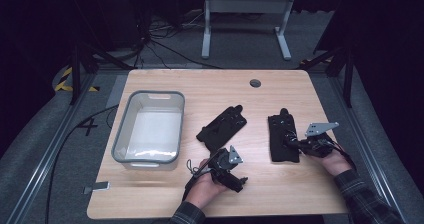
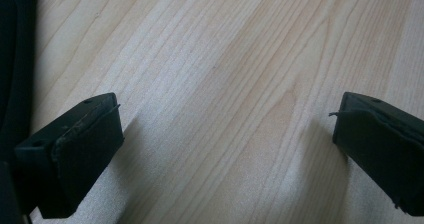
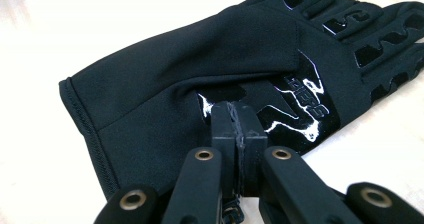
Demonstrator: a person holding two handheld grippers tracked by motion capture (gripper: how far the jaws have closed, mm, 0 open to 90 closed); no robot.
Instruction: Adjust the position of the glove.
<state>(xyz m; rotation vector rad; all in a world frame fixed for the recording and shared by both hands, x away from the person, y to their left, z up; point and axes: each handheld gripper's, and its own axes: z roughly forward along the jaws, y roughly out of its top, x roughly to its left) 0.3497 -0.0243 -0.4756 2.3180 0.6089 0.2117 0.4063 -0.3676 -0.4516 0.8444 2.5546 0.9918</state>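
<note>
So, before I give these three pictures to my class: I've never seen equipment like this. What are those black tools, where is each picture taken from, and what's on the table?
No robot here: a person sits at a wooden table and holds a two-jaw hand tool, a gripper, in each hand. The wide picture comes from a fixed camera above, looking down. The other two come from small cameras riding on each gripper, looking along its jaws.

On the table lie two black gloves and a grey plastic bin, which looks empty.

The left gripper has its jaws wide apart over bare wood, holding nothing. The right gripper has its jaws shut, their tips at the right glove, near its shiny printed patch; it seems to pinch the fabric. The left glove lies untouched.
</note>
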